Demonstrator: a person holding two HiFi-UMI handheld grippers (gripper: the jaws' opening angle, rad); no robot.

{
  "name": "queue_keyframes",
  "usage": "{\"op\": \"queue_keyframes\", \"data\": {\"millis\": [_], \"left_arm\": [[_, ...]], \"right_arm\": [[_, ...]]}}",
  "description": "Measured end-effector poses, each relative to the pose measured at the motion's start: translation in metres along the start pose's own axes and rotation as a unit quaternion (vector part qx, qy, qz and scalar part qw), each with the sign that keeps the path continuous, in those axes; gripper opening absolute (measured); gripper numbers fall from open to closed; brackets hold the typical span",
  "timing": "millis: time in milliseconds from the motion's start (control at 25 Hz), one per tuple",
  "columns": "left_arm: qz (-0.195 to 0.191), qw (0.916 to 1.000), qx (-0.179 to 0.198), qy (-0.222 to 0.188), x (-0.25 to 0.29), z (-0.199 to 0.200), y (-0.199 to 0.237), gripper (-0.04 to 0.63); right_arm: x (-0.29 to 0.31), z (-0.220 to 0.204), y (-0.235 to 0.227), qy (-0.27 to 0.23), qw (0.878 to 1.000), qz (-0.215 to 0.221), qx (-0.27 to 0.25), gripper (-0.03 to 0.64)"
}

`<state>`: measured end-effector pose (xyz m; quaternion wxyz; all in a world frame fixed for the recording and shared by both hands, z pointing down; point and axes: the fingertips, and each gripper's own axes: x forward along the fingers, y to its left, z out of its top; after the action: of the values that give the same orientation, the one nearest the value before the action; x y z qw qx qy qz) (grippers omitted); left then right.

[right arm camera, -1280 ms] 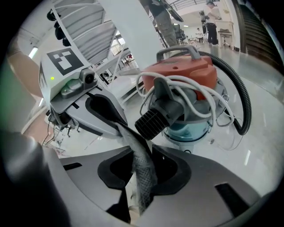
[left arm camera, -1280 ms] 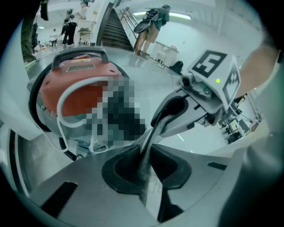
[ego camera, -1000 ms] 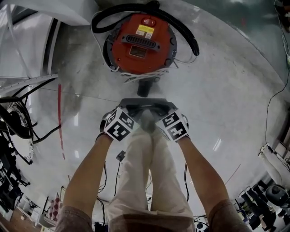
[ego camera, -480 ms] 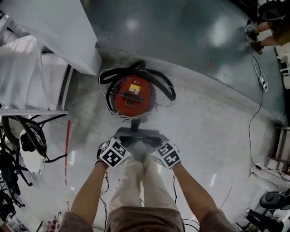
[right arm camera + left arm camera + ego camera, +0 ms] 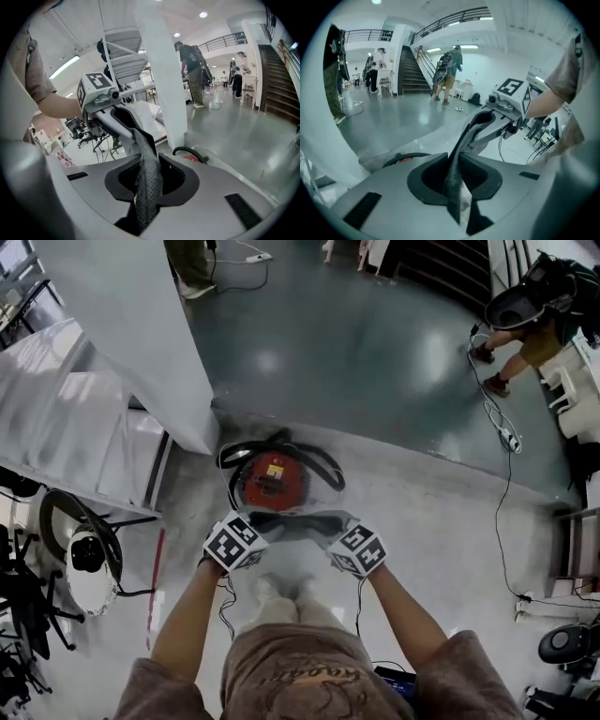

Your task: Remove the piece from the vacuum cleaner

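Note:
The red vacuum cleaner (image 5: pixel 274 479) stands on the floor far below, ringed by its black hose (image 5: pixel 323 461). A dark mesh strip (image 5: pixel 292 520) hangs stretched between my two grippers, well above the machine. My left gripper (image 5: pixel 251 529) is shut on one end of the strip (image 5: pixel 456 176); across from it, my right gripper (image 5: pixel 506 105) holds the other end. The right gripper (image 5: pixel 146 180) has the mesh (image 5: pixel 148 187) pinched between its jaws, which have just been closing further on it. Something pale shows under the strip in the left gripper view.
A white pillar (image 5: pixel 141 343) and clear plastic sheeting (image 5: pixel 66 418) stand at the left. Office chairs (image 5: pixel 80 549) crowd the lower left. A cable (image 5: pixel 502 484) runs over the floor at the right. A person (image 5: pixel 530 329) bends at the far right; others stand near stairs (image 5: pixel 410 70).
Both grippers have risen together with the strip between them and spread a little apart. The vacuum cleaner now looks much smaller and farther below.

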<state>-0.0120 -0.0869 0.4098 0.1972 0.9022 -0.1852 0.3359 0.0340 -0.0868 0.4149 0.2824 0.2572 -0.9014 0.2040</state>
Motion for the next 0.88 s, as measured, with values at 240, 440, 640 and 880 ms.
{"op": "queue_keyframes", "data": {"millis": [240,440,640,880], "left_arm": [[-0.002,0.9961,0.054,-0.069,-0.062,0.072,-0.031,0.067],[0.028,0.987,0.111,-0.113,-0.098,0.104,-0.05,0.077],[0.028,0.9842,0.102,-0.142,-0.113,0.11,-0.063,0.074],[0.022,0.9782,0.062,-0.197,-0.112,0.105,-0.076,0.072]], "right_arm": [[-0.068,0.068,0.018,-0.068,0.997,-0.017,-0.035,0.058],[-0.104,0.103,0.035,-0.121,0.99,-0.023,-0.065,0.058],[-0.119,0.113,0.047,-0.148,0.986,-0.033,-0.071,0.063],[-0.13,0.107,0.051,-0.184,0.98,-0.063,-0.035,0.078]]}}
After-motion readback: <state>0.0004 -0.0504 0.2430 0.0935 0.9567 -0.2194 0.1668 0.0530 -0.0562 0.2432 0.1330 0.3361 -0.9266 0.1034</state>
